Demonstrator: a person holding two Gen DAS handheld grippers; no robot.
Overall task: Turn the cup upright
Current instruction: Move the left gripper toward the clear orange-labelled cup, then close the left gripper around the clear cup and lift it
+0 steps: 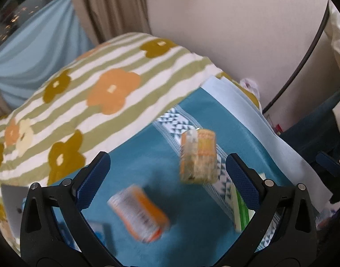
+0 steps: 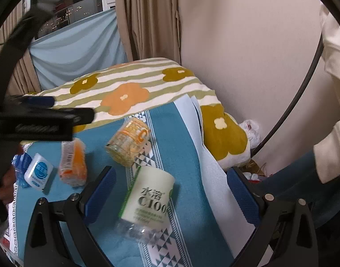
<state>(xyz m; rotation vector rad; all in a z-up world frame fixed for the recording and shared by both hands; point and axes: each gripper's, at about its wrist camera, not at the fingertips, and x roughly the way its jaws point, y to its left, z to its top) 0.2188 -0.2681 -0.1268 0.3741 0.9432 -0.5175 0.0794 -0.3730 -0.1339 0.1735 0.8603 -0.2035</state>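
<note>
A clear plastic cup with an orange label [image 1: 197, 155] [image 2: 128, 142] lies on its side on the blue cloth. My left gripper [image 1: 167, 175] is open and empty, above the cloth, with the cup ahead between its fingers. It also shows in the right wrist view [image 2: 39, 111] at the left. My right gripper [image 2: 171, 191] is open and empty, with a C100 bottle [image 2: 147, 200] lying between its fingers. The cup lies beyond that bottle.
An orange bottle [image 1: 140, 213] [image 2: 73, 162] lies left of the cup. A small white and blue box [image 2: 37, 171] sits further left. A striped floral pillow [image 1: 81, 102] [image 2: 130, 89] lies behind. A white paper sheet [image 2: 214, 173] lies right of the cloth [image 2: 170, 129].
</note>
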